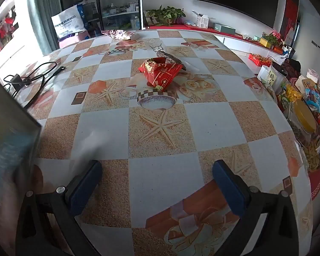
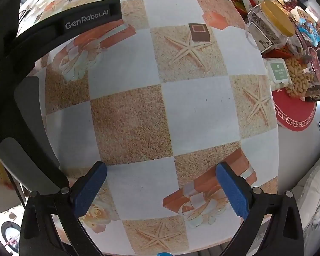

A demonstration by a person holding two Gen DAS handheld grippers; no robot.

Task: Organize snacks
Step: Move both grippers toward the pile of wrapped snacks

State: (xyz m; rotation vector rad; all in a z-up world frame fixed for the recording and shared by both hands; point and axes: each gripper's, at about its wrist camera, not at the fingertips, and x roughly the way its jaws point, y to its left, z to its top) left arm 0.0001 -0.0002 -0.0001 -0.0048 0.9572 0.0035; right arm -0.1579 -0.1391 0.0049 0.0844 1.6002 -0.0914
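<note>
A red snack bag (image 1: 161,72) lies in the middle of the table, on top of a darker patterned packet (image 1: 170,58). Another patterned packet (image 1: 120,34) lies at the table's far edge. My left gripper (image 1: 157,183) is open and empty, low over the near part of the table, well short of the red bag. My right gripper (image 2: 161,188) is open and empty above the patterned tablecloth (image 2: 198,106). A pile of snacks sits at the right edge: a yellow-lidded jar (image 2: 273,23), peanuts (image 2: 298,79) and a blue packet (image 1: 313,100).
A black cable and adapter (image 1: 25,79) lie at the table's left. The body of the left gripper (image 2: 27,68) fills the left of the right wrist view. A dark blurred object (image 1: 8,128) stands close at left. A red round mat (image 2: 296,113) lies under the snack pile.
</note>
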